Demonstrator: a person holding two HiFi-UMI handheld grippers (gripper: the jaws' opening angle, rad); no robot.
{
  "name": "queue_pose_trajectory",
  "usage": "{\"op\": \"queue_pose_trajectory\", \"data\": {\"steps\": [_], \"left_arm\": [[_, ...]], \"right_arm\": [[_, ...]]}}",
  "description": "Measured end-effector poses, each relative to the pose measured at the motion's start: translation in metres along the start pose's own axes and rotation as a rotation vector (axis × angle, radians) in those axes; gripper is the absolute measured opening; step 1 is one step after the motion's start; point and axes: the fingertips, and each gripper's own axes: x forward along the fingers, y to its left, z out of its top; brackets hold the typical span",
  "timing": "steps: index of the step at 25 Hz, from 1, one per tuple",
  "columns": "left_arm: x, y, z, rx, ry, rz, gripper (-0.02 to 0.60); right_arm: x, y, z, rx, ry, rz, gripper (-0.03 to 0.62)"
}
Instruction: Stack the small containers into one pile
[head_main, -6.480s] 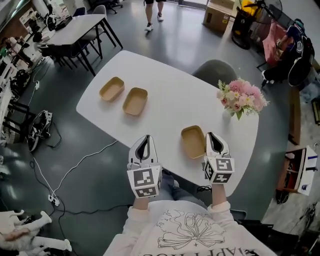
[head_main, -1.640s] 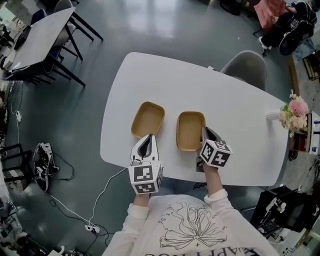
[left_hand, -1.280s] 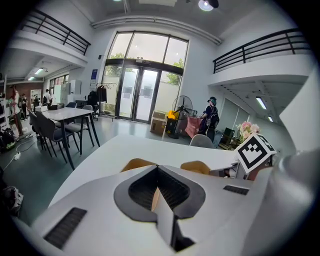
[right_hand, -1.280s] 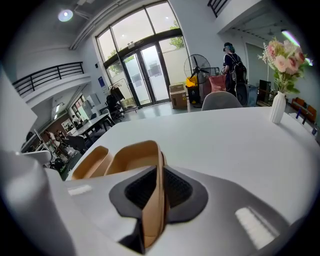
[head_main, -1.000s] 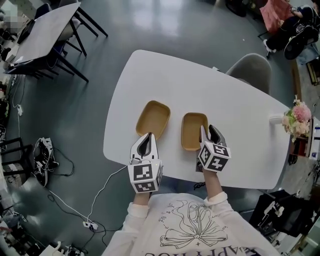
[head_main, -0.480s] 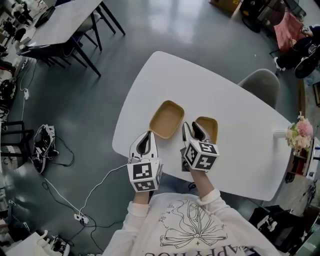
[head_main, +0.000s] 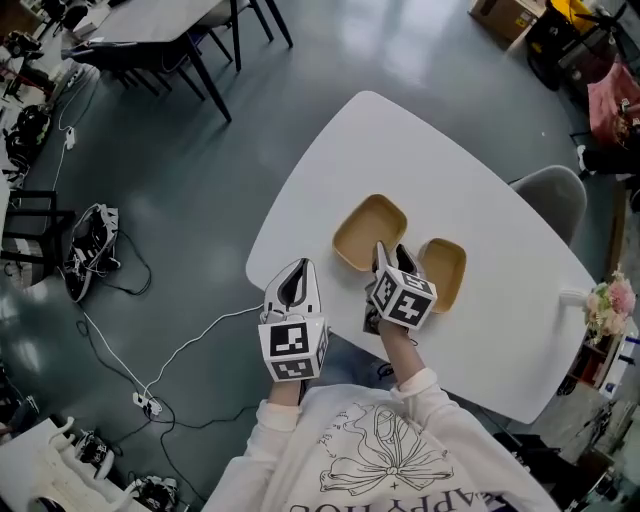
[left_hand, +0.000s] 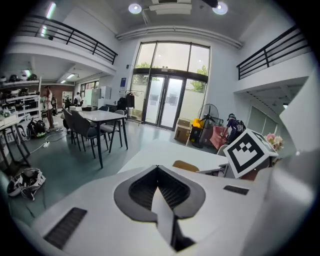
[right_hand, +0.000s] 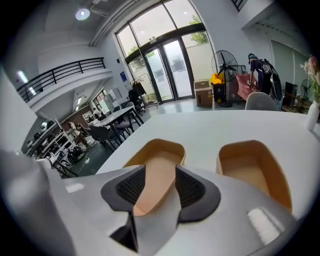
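Note:
Two tan paper containers lie side by side on the white table (head_main: 400, 140), the left one (head_main: 369, 230) and the right one (head_main: 443, 272). My right gripper (head_main: 391, 252) sits between them at their near ends, pointing down at the left container (right_hand: 155, 150). Its jaws have just been opening and stand open; the container's near end shows in the gap, and the pads are not pressing on it. The right container (right_hand: 252, 167) lies just to its right. My left gripper (head_main: 297, 268) hangs off the table's near left edge, jaws shut and empty (left_hand: 157, 167).
A grey chair (head_main: 552, 195) stands at the far right side of the table and a vase of pink flowers (head_main: 608, 305) at its right end. A white cable (head_main: 180, 350) runs over the floor on the left. Dark tables and chairs (head_main: 150, 25) stand beyond.
My right gripper has moved left, from the right container's right wall to the gap between the two containers, and its jaws stand wider. The left gripper stays off the table's edge.

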Motion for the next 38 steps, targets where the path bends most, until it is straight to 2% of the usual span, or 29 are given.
{"op": "queue_pose_trajectory", "data": {"steps": [5, 9, 10, 12, 14, 19, 26, 32, 38], "left_arm": [[-0.003, 0.022, -0.012, -0.029, 0.017, 0.03, 0.006], [-0.003, 0.026, -0.02, -0.043, 0.027, 0.033, 0.006], [-0.003, 0.027, -0.022, -0.046, 0.03, 0.033, 0.006], [-0.003, 0.03, -0.025, -0.053, 0.034, 0.033, 0.006], [-0.003, 0.033, -0.027, -0.058, 0.037, 0.031, 0.006], [-0.002, 0.037, -0.032, -0.066, 0.038, 0.025, 0.006], [-0.001, 0.036, -0.024, -0.059, 0.016, 0.005, 0.006], [-0.003, 0.008, -0.009, -0.033, -0.017, -0.048, 0.006], [-0.002, -0.053, 0.018, 0.012, -0.037, -0.134, 0.006]], "right_arm": [[0.015, -0.006, -0.014, 0.01, 0.038, -0.07, 0.196], [0.023, -0.01, -0.021, 0.026, 0.056, -0.085, 0.195], [0.025, -0.011, -0.023, 0.029, 0.059, -0.091, 0.182], [0.027, -0.013, -0.027, 0.033, 0.064, -0.114, 0.116], [0.029, -0.011, -0.027, 0.029, 0.063, -0.122, 0.101], [0.033, -0.004, -0.029, 0.051, 0.053, -0.098, 0.031], [0.016, 0.012, -0.016, 0.051, 0.012, -0.023, 0.028], [-0.023, 0.011, 0.013, 0.091, -0.059, 0.016, 0.028], [-0.066, -0.028, 0.053, 0.117, -0.112, -0.015, 0.028]]}}
